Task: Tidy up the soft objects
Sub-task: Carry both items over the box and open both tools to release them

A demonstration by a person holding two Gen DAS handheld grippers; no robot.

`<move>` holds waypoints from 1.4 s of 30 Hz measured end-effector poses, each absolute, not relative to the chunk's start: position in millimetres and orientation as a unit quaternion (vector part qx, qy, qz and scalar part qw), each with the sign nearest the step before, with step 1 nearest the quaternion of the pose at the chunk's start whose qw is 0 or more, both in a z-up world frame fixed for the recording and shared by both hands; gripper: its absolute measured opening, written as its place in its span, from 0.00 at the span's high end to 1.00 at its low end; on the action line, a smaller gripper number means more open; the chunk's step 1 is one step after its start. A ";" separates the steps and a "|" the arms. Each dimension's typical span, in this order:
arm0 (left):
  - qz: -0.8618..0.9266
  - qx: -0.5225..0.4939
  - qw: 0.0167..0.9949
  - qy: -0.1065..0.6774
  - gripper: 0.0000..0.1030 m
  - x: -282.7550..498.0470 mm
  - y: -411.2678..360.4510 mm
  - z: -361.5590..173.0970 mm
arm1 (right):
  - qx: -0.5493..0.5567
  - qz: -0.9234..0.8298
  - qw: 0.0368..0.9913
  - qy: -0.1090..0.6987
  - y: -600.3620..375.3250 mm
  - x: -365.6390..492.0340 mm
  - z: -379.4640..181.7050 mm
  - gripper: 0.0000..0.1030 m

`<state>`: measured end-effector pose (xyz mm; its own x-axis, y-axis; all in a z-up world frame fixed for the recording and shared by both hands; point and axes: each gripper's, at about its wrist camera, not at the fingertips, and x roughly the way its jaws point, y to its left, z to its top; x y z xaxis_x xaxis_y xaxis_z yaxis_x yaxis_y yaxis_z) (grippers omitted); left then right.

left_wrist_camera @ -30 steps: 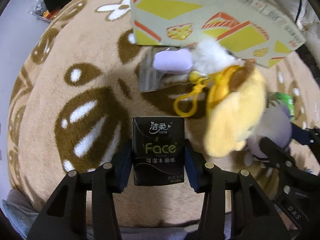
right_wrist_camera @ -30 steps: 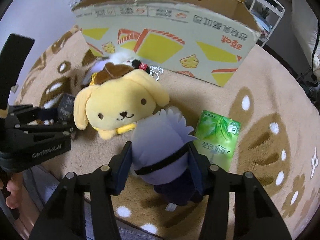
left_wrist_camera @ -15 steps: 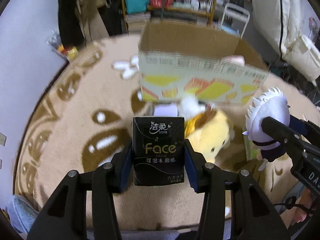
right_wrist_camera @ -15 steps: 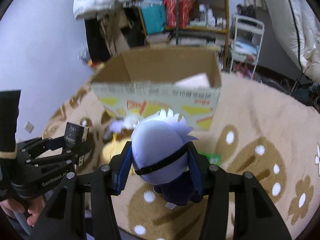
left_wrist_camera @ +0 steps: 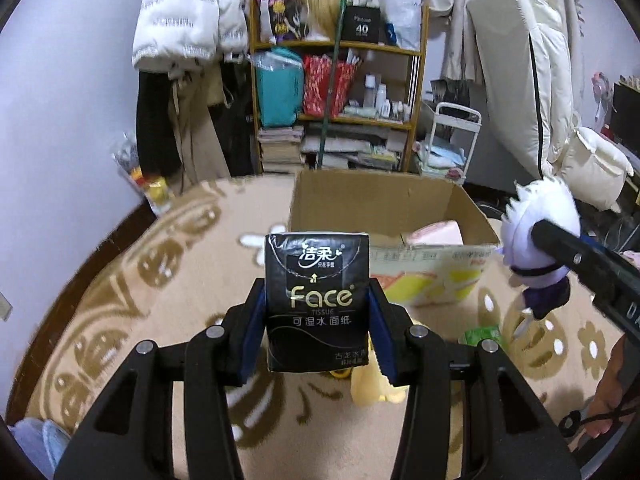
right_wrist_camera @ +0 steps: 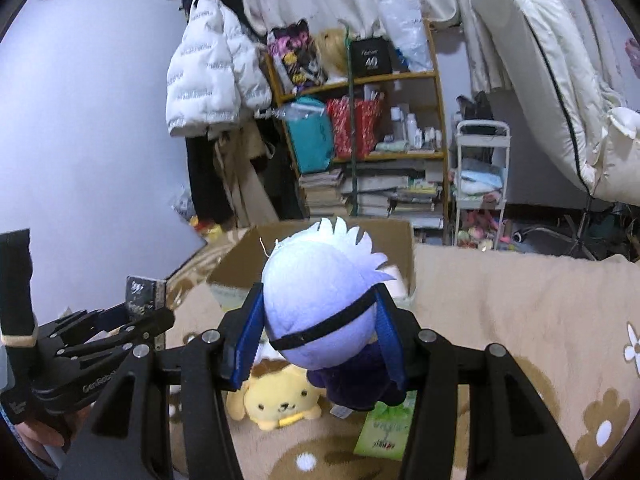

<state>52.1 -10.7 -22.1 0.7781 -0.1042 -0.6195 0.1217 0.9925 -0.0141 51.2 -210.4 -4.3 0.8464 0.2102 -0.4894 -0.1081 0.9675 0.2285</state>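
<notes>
The left gripper (left_wrist_camera: pixel 318 330) is clamped on a black tissue pack (left_wrist_camera: pixel 317 300), held upright between its blue pads above the rug (left_wrist_camera: pixel 120 300). The open cardboard box (left_wrist_camera: pixel 384 204) stands at 1 o'clock beyond the pack, with a pink item (left_wrist_camera: pixel 436 234) inside. The right gripper (right_wrist_camera: pixel 320 338) is closed around the head of a white-haired doll (right_wrist_camera: pixel 320 292), raised off the rug in front of the box. Below it, at 7 o'clock, a yellow dog plush (right_wrist_camera: pixel 276 398) lies on the rug, and a green packet (right_wrist_camera: pixel 386 430) lies at 5 o'clock.
</notes>
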 end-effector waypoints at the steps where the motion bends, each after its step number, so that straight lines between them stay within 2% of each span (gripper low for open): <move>1: -0.059 0.017 0.944 0.323 0.56 51.8 -11.5 -20.4 | 0.100 0.082 0.958 0.256 -213.3 51.3 -0.3 0.46; 11: -0.060 0.039 0.960 0.270 0.56 73.2 -27.6 -0.8 | 0.126 0.080 0.967 0.207 -227.5 64.2 11.7 0.46; 21: -0.063 0.069 0.964 0.250 0.56 110.1 -53.4 4.2 | 0.114 0.093 0.973 0.180 -229.8 92.6 12.7 0.46; 28: -0.063 0.065 0.959 0.268 0.56 137.4 -59.7 6.2 | 0.133 0.104 0.967 0.192 -240.7 116.8 0.1 0.46; 42: -0.074 0.047 0.945 0.315 0.55 180.0 -60.3 -27.8 | 0.122 0.111 0.961 0.222 -237.6 153.6 -25.7 0.45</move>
<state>180.0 -60.3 -27.8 0.7911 -0.1105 -0.6016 0.1694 0.9846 0.0420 153.6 -237.6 -25.7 0.8769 0.2672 -0.3995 -0.1593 0.9458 0.2830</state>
